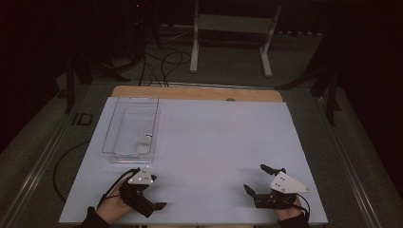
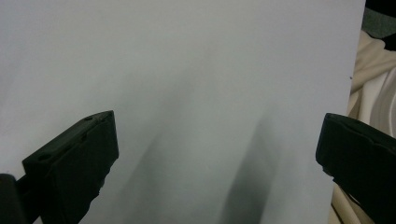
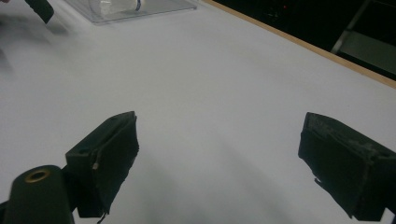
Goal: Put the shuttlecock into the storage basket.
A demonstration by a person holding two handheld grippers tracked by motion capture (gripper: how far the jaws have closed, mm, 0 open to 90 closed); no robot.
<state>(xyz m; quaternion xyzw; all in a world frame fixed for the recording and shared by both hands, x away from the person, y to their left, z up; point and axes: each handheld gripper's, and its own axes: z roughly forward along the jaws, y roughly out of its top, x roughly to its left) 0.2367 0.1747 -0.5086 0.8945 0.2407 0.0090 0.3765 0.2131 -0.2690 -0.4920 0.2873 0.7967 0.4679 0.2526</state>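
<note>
A clear plastic tray lies at the back left of the white table. Inside its near end rests a small clear rounded object with a dark band; I cannot tell what it is. My left gripper is at the near left, just in front of the tray, its jaws wide apart over bare table. At the near right my right gripper is open too, holding nothing. The right gripper view has the tray and the object at its top left.
A wooden strip runs along the table's far edge. Beyond it on the floor stand a white frame and loose cables. Pale cloth hangs past the table's near edge in the left gripper view.
</note>
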